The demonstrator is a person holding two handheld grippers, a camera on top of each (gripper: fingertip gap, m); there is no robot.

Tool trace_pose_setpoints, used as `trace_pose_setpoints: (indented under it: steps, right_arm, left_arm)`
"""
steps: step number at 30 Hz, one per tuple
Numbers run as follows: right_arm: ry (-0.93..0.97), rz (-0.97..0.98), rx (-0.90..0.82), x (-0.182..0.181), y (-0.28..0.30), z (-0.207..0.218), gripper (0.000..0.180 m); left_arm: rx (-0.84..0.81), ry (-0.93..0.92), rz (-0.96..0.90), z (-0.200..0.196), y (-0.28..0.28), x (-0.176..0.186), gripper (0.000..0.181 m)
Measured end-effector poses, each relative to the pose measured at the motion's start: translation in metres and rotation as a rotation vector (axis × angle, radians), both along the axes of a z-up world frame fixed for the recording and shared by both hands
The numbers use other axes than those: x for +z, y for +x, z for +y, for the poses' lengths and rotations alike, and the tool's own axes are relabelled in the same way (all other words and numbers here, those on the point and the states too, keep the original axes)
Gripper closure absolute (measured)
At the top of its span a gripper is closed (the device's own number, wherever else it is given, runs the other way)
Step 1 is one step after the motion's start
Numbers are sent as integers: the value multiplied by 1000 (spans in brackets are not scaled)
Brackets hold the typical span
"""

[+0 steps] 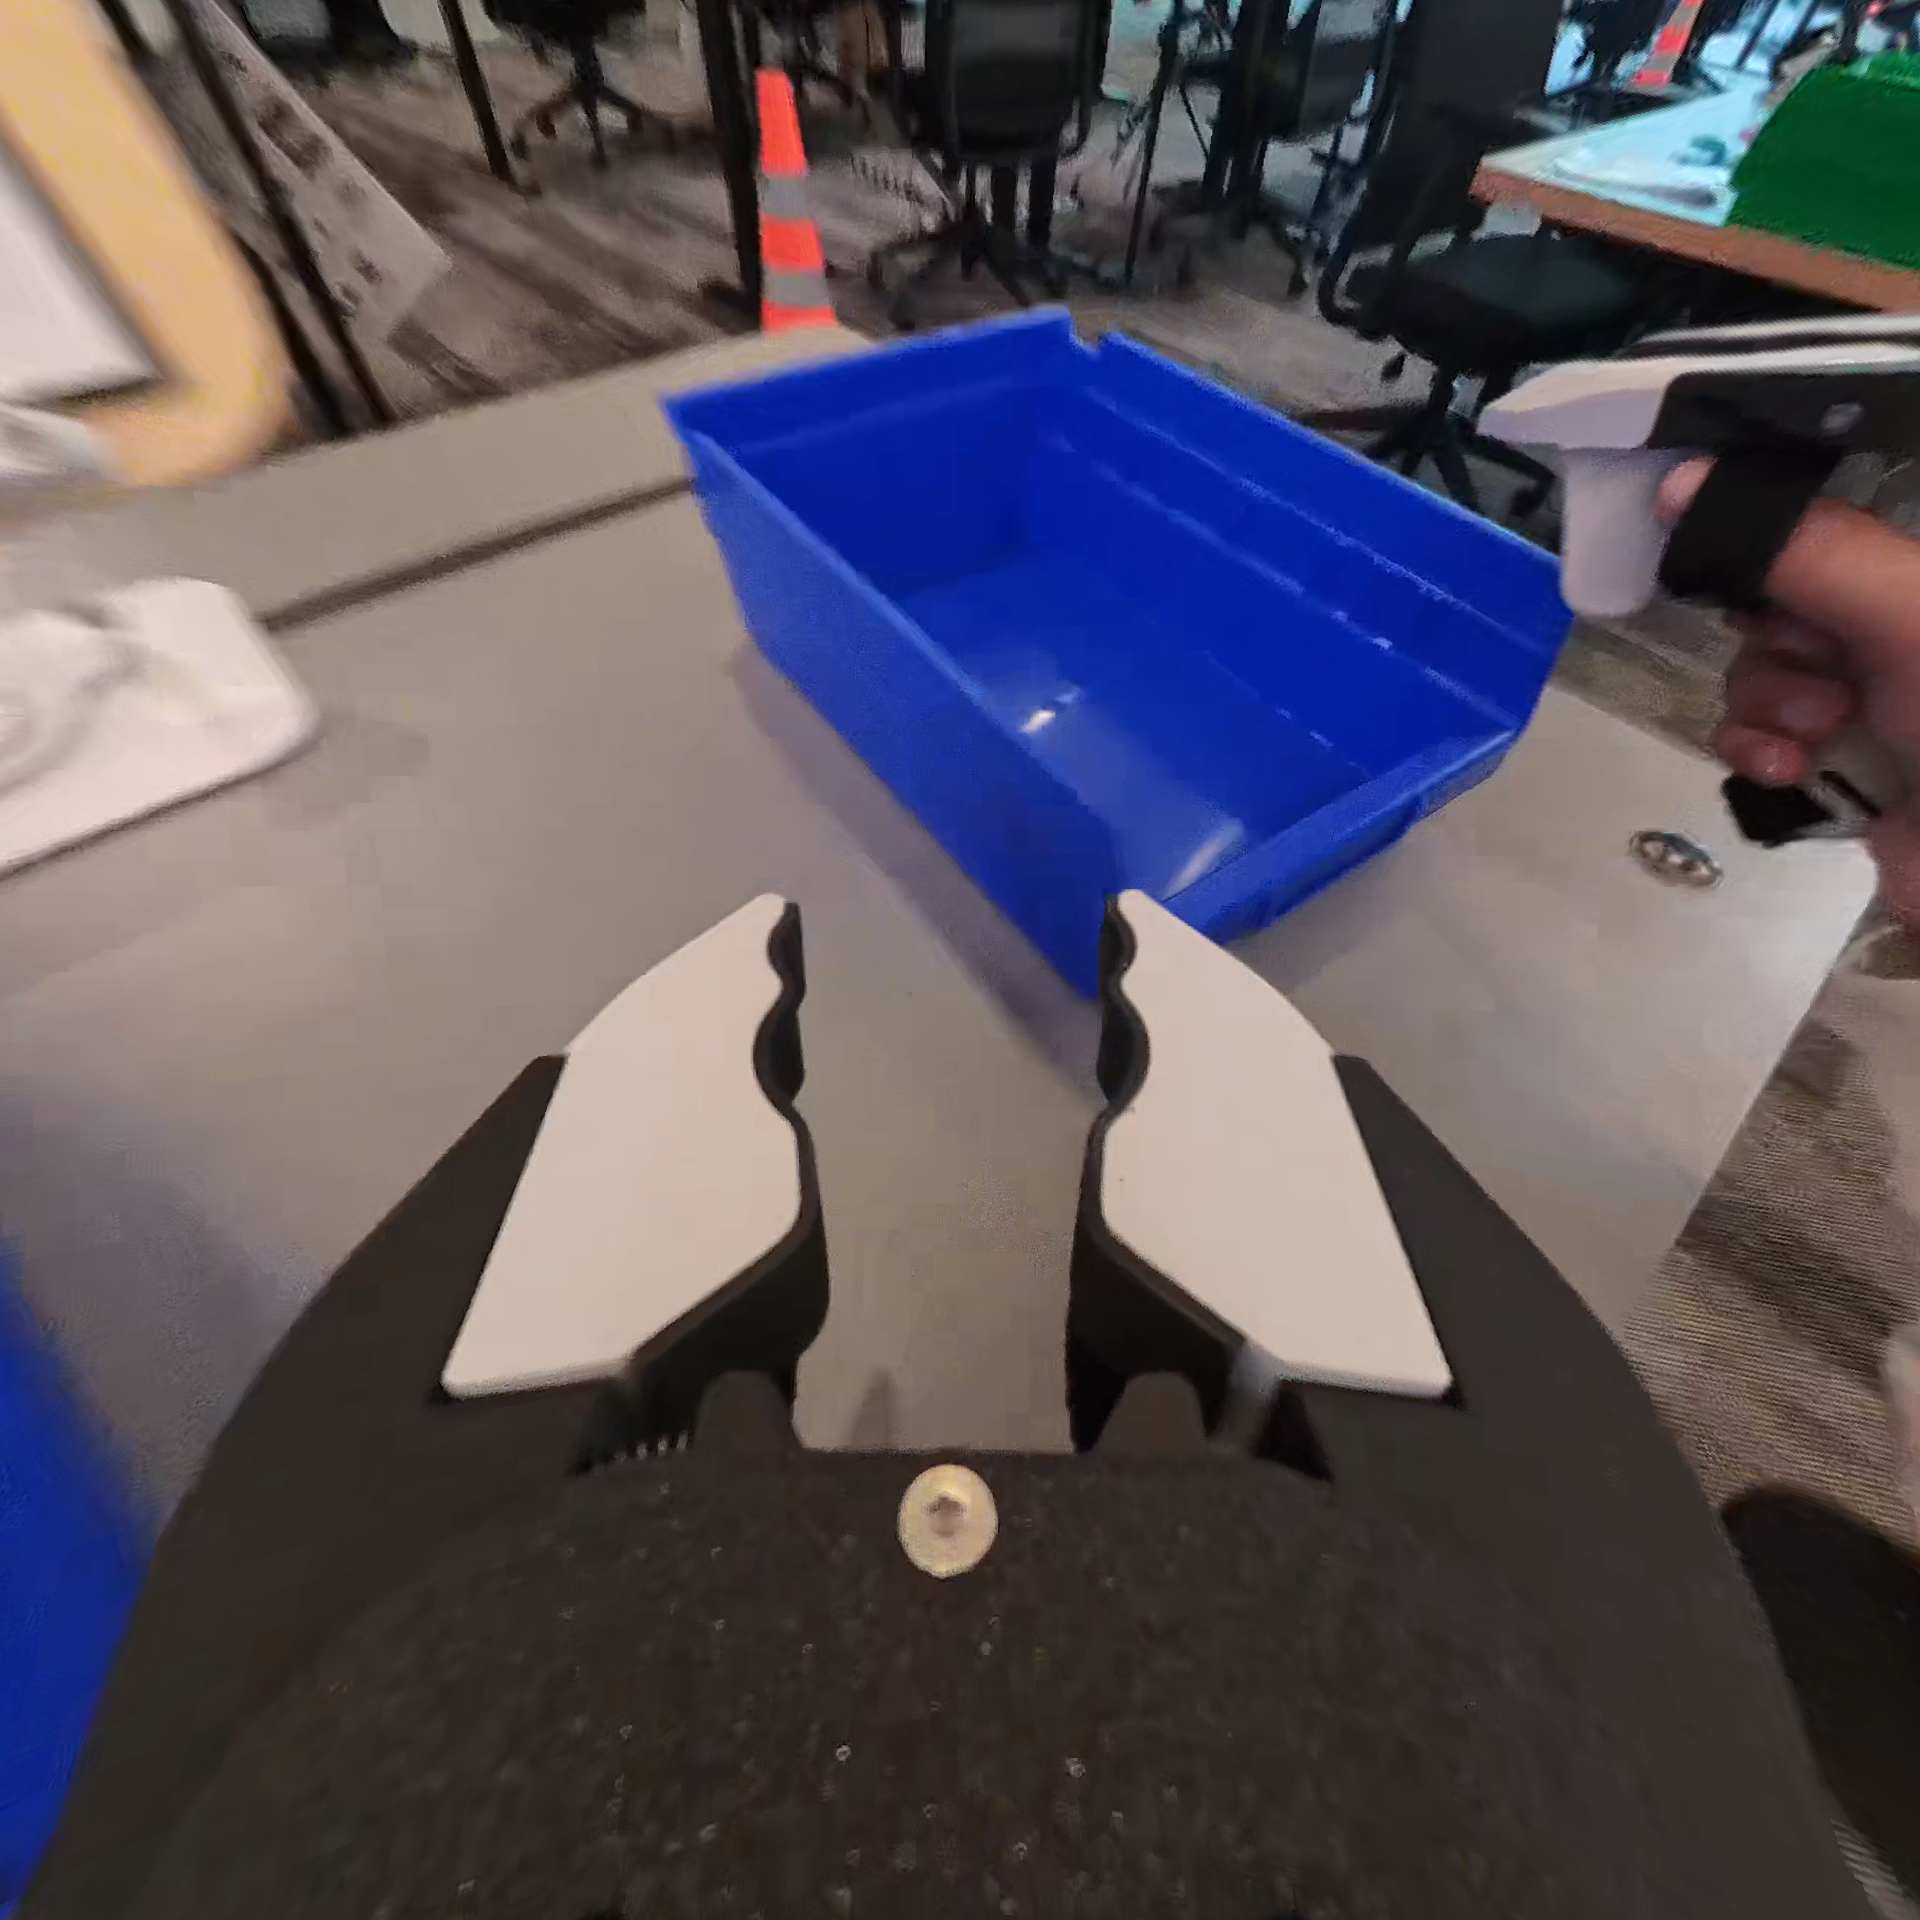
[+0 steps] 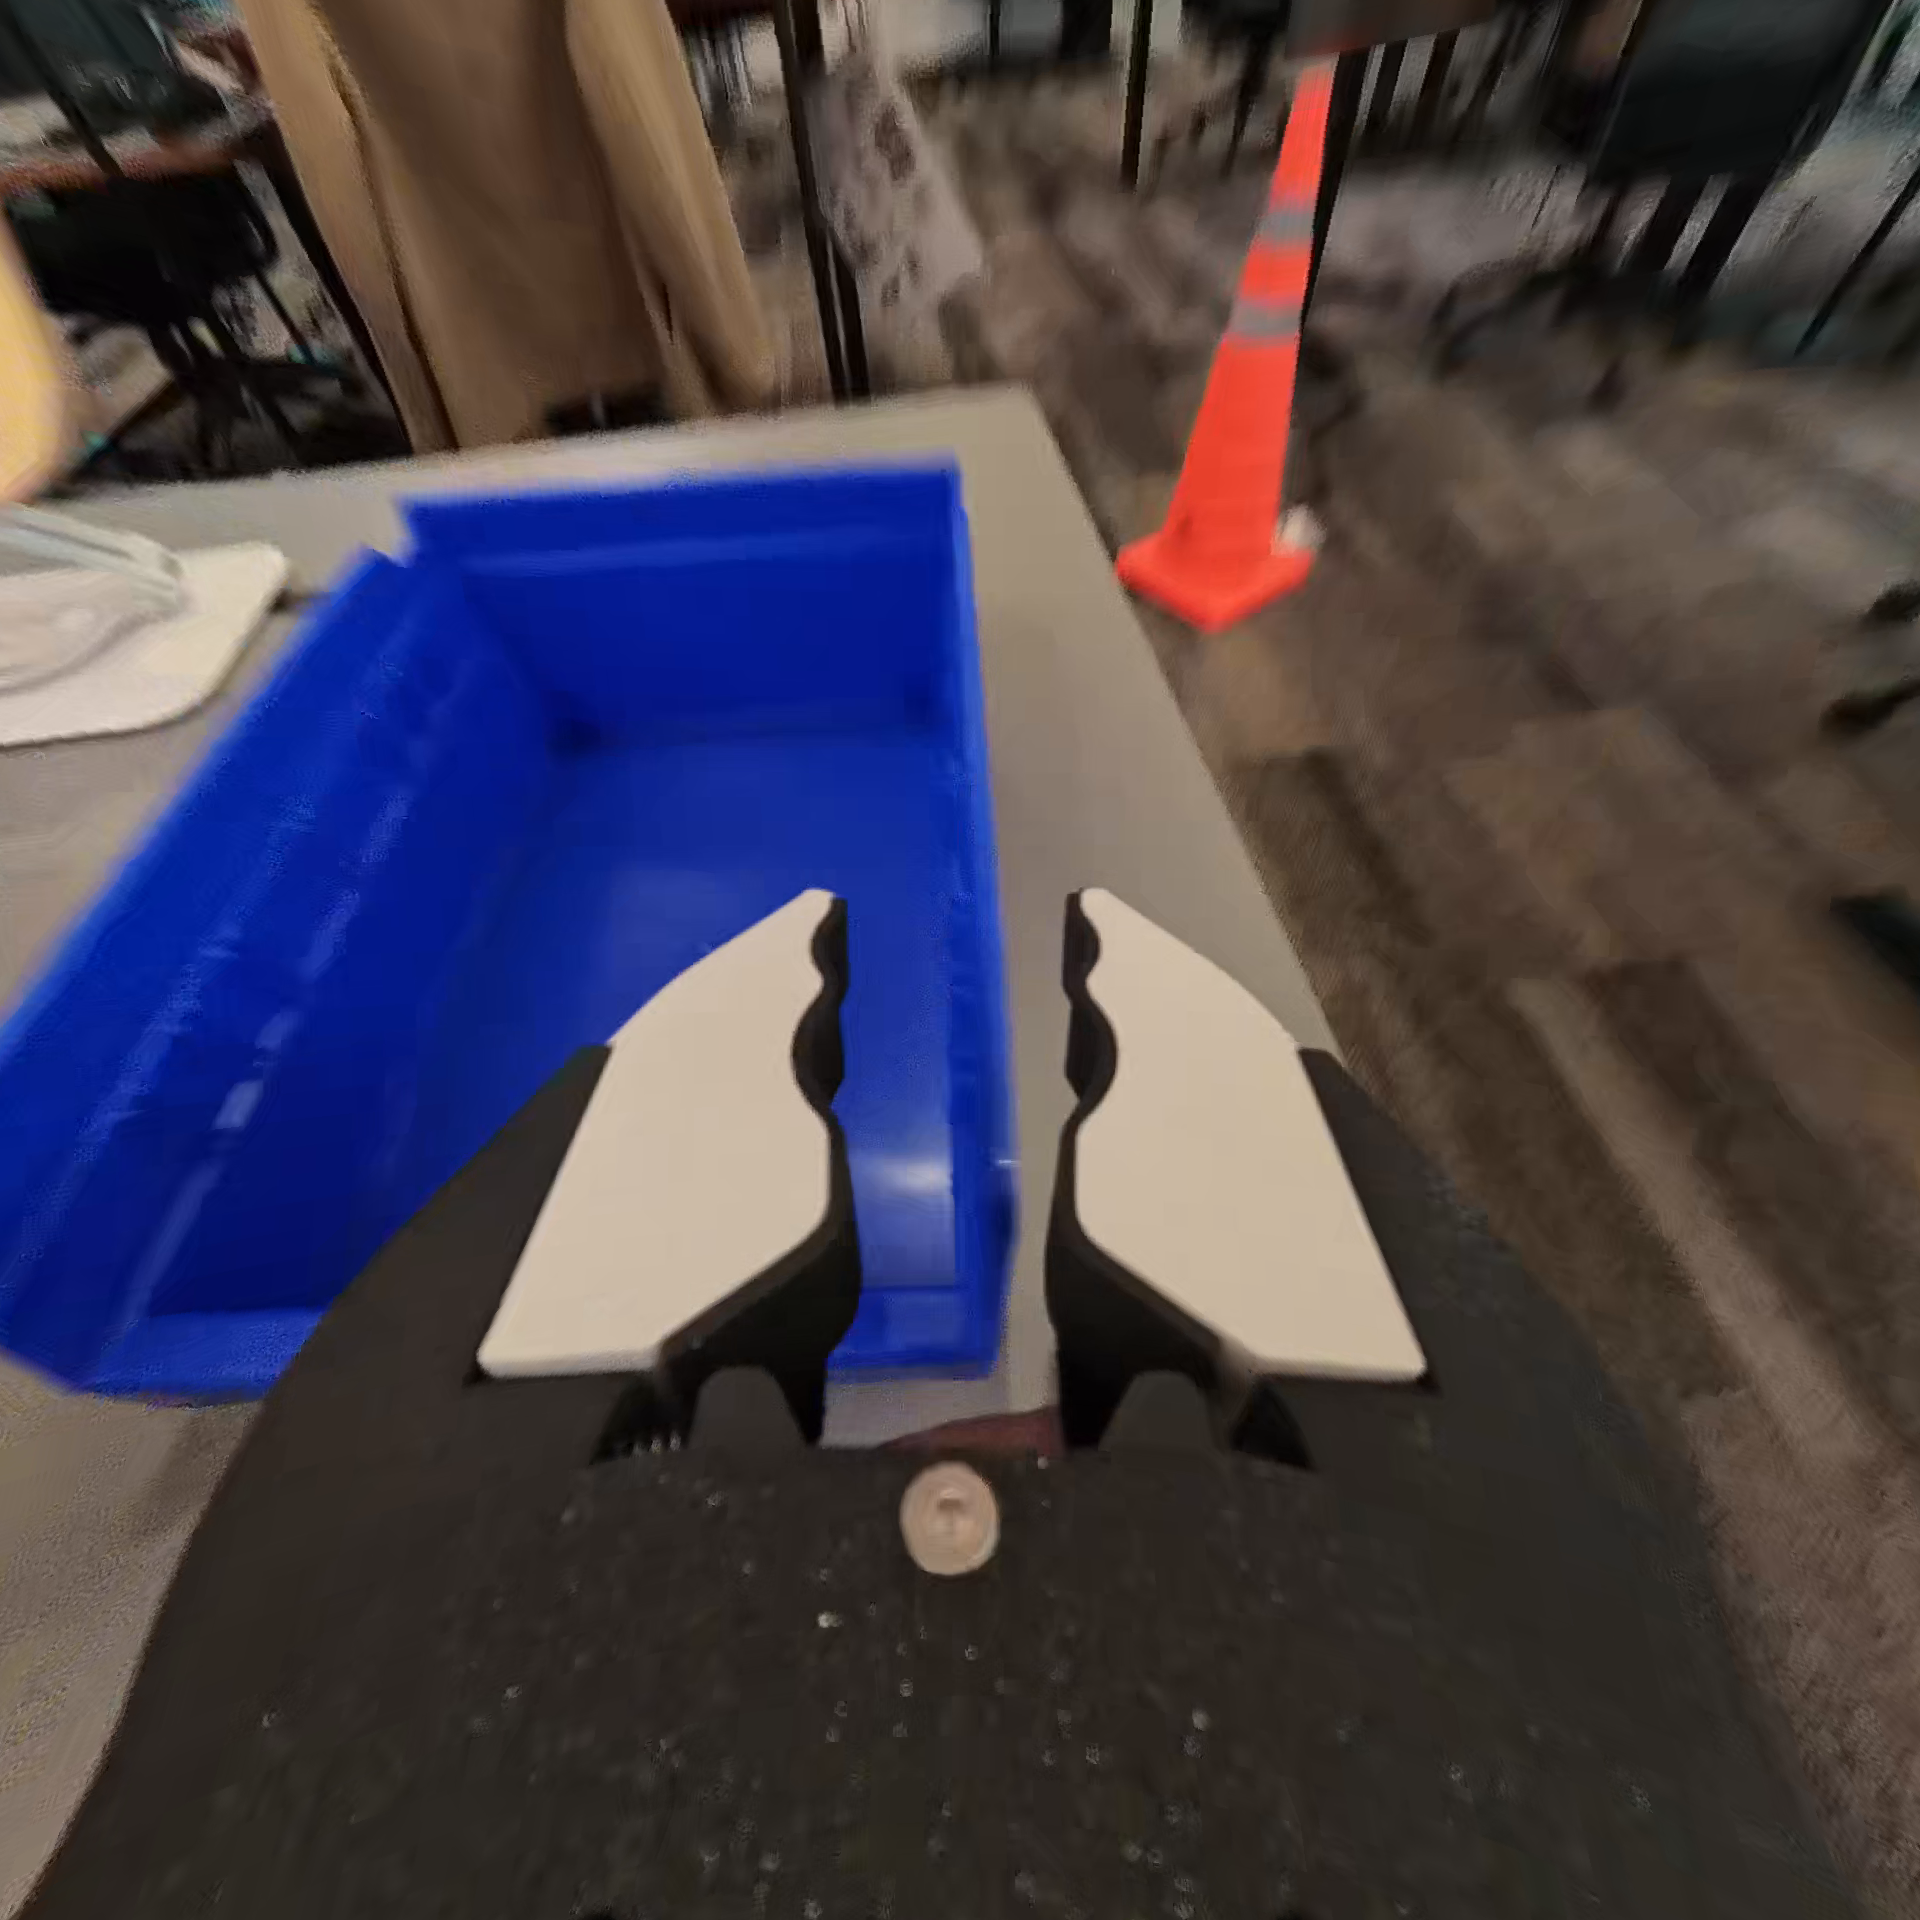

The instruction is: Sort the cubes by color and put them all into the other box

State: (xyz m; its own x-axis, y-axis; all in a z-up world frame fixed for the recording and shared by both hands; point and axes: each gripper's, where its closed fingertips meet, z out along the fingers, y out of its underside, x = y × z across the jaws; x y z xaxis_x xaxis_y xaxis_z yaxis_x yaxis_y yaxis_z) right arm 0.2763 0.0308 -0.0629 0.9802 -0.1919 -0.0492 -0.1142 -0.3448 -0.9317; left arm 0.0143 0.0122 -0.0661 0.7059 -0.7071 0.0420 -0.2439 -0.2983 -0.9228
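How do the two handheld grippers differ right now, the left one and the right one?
The left gripper hangs over bare grey table short of the blue box; the right gripper hangs over the box's right wall, one finger above the inside and one above the table. The left gripper's jaws stand a little wider apart than the right gripper's. Both are open and empty, with white fingers on black bodies, and no cubes show.
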Motion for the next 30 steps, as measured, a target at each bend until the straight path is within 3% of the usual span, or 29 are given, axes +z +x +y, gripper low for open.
trace_pose_setpoints:
  steps: [3, 5, 7, 11, 15, 16, 17, 19, 22, 24, 30]
  right_arm:
    - [141, -150, 98, 54, -87, -19, 130]
    - [226, -30, 354, 61, -200, -27, 130]
    - [147, 137, 626, 29, -320, -36, 125]
    - [44, 256, 694, -28, -444, -18, 125]
    - [2, 65, 577, -58, -473, 16, 128]
    - [-6, 70, 570, -62, -478, 22, 135]
    - [-7, 84, 563, -63, -481, 26, 151]
    - [-5, 70, 461, -57, -473, 34, 173]
    - [14, 33, 409, -46, -483, 41, 175]
    - [45, -28, 402, -34, -504, 41, 175]
    - [78, -177, 461, -2, -593, 49, 173]
  left_arm:
    - [129, 80, 23, -6, -113, 36, 126]
    - [296, 91, 44, 2, -204, 39, 123]
    - [481, 79, 50, 11, -291, 26, 120]
    - [698, -16, 79, 26, -397, -18, 113]
    - [633, -200, 2, 37, -399, -64, 114]
    - [582, -253, -43, 39, -390, -72, 117]
    - [521, -308, -99, 40, -380, -76, 134]
    - [509, -344, -133, 45, -381, -76, 147]
    - [551, -309, -56, 50, -407, -73, 171]
    - [590, -282, 1, 53, -431, -73, 177]
    - [678, -308, -46, 59, -515, -67, 178]
